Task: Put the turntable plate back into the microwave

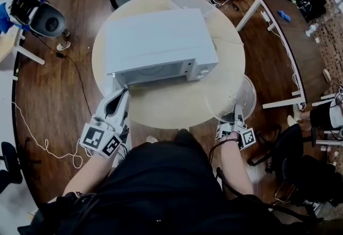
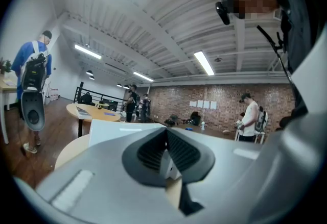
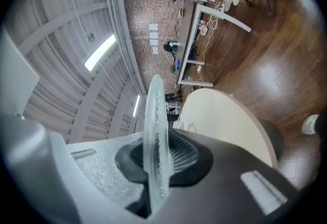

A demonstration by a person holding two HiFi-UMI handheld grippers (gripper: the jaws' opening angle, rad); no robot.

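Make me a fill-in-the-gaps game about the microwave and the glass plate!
1. The right gripper is shut on the rim of the glass ____.
2. The microwave stands on a round ____.
3. The plate is not yet ____ the microwave.
Missing words: plate, table, inside.

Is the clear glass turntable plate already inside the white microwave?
No, the clear glass turntable plate is clamped in the right gripper, outside the white microwave.
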